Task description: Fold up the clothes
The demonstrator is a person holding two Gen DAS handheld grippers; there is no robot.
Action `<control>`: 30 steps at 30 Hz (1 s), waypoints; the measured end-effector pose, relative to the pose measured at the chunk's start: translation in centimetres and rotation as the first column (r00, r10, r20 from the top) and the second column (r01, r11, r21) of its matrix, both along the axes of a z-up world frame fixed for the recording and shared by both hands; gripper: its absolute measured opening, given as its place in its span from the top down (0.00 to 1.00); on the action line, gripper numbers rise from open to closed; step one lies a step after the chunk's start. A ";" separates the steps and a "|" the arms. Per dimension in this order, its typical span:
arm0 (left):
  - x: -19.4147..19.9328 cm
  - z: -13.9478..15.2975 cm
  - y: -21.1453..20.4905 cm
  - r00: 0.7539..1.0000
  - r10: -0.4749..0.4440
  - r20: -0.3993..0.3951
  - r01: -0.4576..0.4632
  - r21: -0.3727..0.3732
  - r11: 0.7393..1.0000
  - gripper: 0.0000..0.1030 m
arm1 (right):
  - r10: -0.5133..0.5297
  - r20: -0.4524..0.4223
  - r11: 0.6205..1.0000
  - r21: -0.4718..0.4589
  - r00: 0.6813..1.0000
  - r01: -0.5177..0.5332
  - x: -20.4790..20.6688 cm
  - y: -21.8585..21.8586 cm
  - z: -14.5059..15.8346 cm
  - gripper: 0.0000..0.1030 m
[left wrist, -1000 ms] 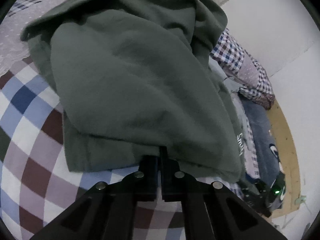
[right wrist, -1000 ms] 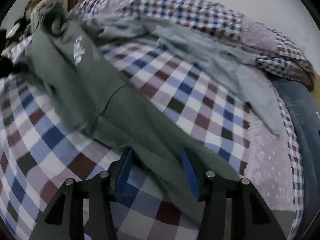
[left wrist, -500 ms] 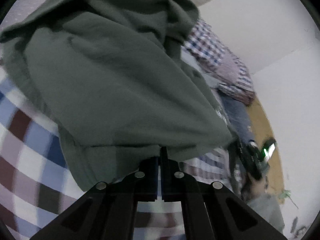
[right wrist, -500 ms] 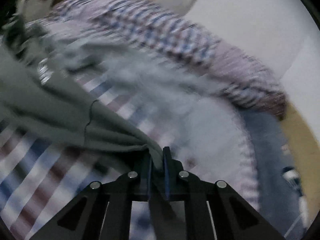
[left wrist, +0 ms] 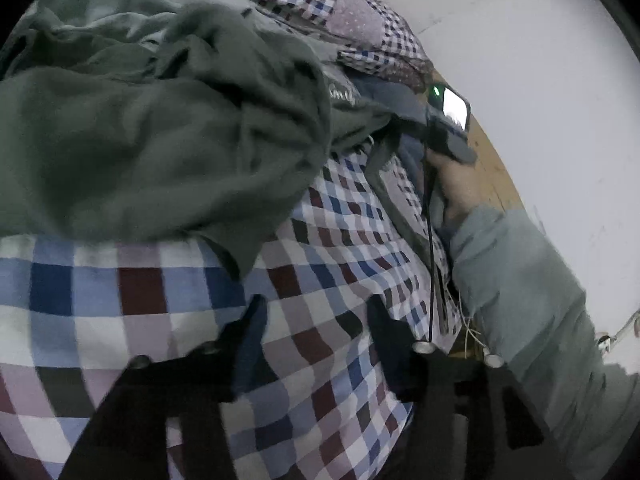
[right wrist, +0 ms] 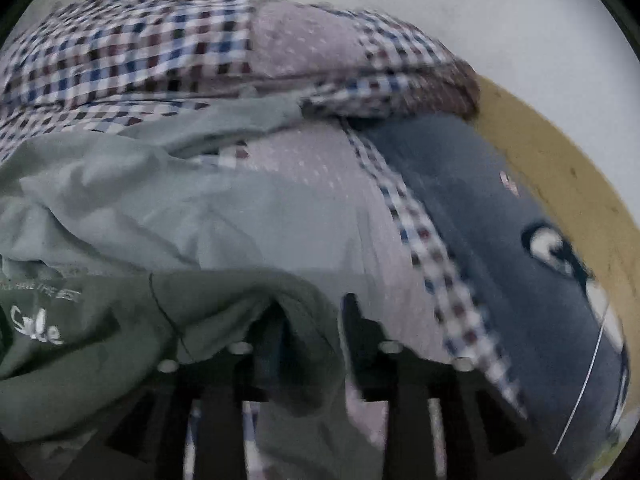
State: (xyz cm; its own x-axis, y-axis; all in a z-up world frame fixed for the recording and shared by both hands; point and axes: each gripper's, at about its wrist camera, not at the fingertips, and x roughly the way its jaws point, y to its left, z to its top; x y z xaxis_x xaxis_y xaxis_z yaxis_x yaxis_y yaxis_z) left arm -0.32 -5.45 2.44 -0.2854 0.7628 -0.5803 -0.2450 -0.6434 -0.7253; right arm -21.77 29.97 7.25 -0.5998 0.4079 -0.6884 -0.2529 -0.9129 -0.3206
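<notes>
Left gripper (left wrist: pixel 316 344): jaws spread wide, nothing between them, only the checked bedsheet (left wrist: pixel 328 280) under and ahead of the fingertips. Just beyond its left finger we note the near edge of the dark green sweatshirt (left wrist: pixel 160 140), heaped in thick folds and filling the upper left of the left wrist view; a corner of it hangs down toward the finger without touching it. Off to this gripper's right, past a strip of sheet, a hand (left wrist: pixel 456 188) in a pale grey-green sleeve (left wrist: pixel 520 280) grips the other tool, whose small screen glows white beside a green light. Right gripper (right wrist: pixel 310 328): jaws apart at a moderate gap, and a fold of the sweatshirt (right wrist: pixel 100 360) bulges up between them and drapes over the left finger; the frame is blurred, so we cannot say for sure whether the pads touch the cloth. White lettering shows on the green fabric to this gripper's left. Directly ahead lies a pale grey garment (right wrist: pixel 180 208), rumpled on the sheet. Farther out, a checked pillow (right wrist: pixel 200 48) sits against the wall; to the right, a dark blue blanket (right wrist: pixel 500 260) runs along a wooden bed edge (right wrist: pixel 560 168).
</notes>
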 end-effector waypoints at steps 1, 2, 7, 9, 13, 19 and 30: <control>0.0 0.2 -0.3 1.000 0.014 -0.004 -0.014 -0.003 1.000 0.41 | -0.003 -0.012 0.999 -0.035 1.000 0.003 1.0 0.1 0.0 0.52; -0.2 0.4 -0.6 1.000 0.025 -0.010 -0.025 -0.008 1.000 0.40 | -0.003 -0.024 0.997 -0.075 1.000 0.002 2.2 0.1 0.0 0.52; 1.0 1.8 -3.2 0.992 0.082 -0.096 -0.091 -0.092 0.992 0.40 | 0.019 -0.052 0.949 -0.314 0.998 -0.034 10.6 -1.0 -1.1 0.44; 1.2 2.3 -3.7 0.984 0.101 -0.145 -0.123 -0.149 0.981 0.38 | 0.046 -0.044 0.884 -0.463 0.998 -0.061 13.9 -2.1 -2.2 0.44; 2.3 3.3 -5.1 0.949 0.179 -0.261 -0.255 -0.294 0.921 0.31 | 0.107 -0.053 0.721 -0.684 0.993 -0.114 18.9 -5.3 -4.2 0.44; 2.8 4.1 -3.2 0.903 0.154 -0.400 -0.311 -0.364 0.878 0.28 | 0.272 -0.094 0.667 -0.699 0.958 -0.258 21.9 -12.4 -5.4 0.44; 0.8 2.2 -0.3 0.920 0.050 -0.389 -0.248 -0.480 0.841 0.27 | 0.508 -0.093 0.640 -0.624 0.856 -0.448 21.4 -19.9 -6.5 0.41</control>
